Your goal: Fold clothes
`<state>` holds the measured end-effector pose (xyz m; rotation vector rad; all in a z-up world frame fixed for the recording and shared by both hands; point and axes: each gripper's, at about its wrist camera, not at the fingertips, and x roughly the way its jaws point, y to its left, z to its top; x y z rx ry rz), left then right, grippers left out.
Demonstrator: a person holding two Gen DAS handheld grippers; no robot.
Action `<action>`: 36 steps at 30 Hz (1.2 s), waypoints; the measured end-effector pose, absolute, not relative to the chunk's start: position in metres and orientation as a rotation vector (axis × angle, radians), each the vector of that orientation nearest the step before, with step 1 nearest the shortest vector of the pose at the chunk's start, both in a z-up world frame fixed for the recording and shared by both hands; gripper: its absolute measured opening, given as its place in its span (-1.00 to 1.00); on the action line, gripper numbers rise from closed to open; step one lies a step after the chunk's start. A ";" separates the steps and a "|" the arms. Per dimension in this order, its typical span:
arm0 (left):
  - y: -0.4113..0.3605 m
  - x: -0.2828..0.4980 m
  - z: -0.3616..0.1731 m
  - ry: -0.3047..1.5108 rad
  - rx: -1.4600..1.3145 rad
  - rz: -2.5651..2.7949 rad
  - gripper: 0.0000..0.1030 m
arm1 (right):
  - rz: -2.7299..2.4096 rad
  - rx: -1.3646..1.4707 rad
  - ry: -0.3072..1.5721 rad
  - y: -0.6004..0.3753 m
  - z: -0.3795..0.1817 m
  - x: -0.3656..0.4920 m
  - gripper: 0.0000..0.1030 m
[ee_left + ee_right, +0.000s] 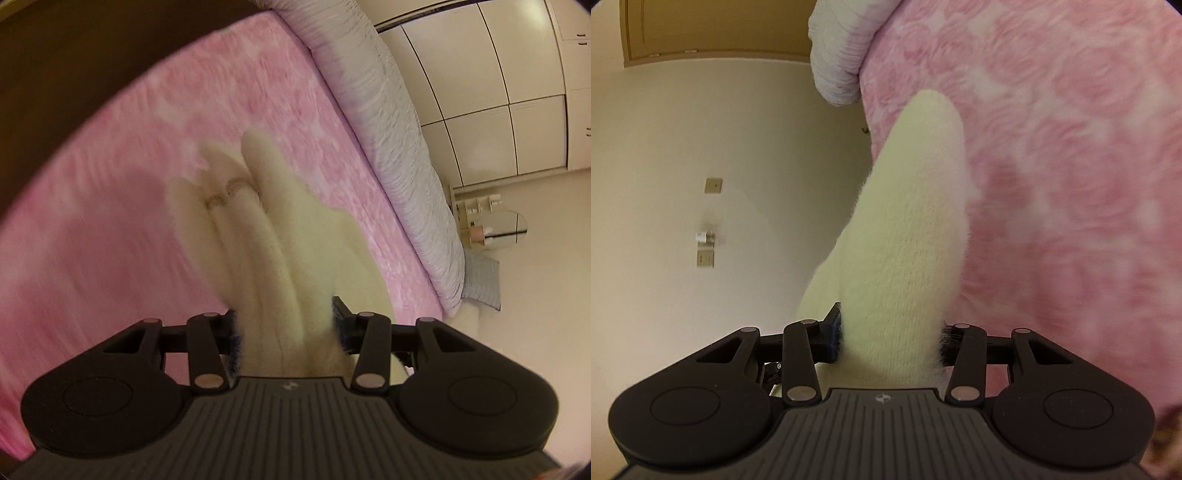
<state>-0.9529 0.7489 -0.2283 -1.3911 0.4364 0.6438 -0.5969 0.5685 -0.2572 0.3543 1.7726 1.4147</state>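
A fluffy cream-white garment (273, 236) hangs in long folds over the pink fleece bedcover (129, 184). My left gripper (284, 325) is shut on a bunched part of it, and the cloth trails away from the jaws toward the bed. My right gripper (890, 332) is shut on another part of the same garment (908, 221), which stretches up and away in a taut flap above the pink bedcover (1071, 184). The fingertips of both grippers are buried in the cloth.
A grey-white ruffled bed edge (399, 140) runs along the bed's side and shows in the right wrist view (838, 48). White wardrobe doors (498, 92), a small shelf with bottles (480, 218), a cream wall with sockets (713, 184) and a wooden door (713, 29) stand beyond.
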 end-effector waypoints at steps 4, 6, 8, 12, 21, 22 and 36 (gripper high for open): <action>0.796 -0.984 -0.253 0.436 -1.365 0.612 -0.22 | 1.407 0.375 1.733 0.607 -0.278 -0.633 -0.14; 0.814 -0.992 -0.267 0.434 -1.357 0.602 -0.22 | 1.406 0.372 1.709 0.627 -0.289 -0.644 -0.14; 0.821 -0.993 -0.283 0.443 -1.348 0.599 -0.22 | 1.413 0.368 1.683 0.644 -0.298 -0.650 -0.14; 0.836 -0.996 -0.315 0.460 -1.330 0.591 -0.21 | 1.436 0.375 1.628 0.672 -0.319 -0.656 -0.14; 0.866 -1.002 -0.383 0.490 -1.294 0.573 -0.07 | 1.314 0.185 1.640 0.697 -0.380 -0.660 0.14; 0.865 -1.005 -0.382 0.481 -1.303 0.576 -0.07 | 1.313 0.173 1.623 0.695 -0.378 -0.660 0.17; 0.776 -1.020 -0.280 0.553 -1.102 0.750 -0.37 | 1.347 -0.309 1.275 0.621 -0.282 -0.692 -0.11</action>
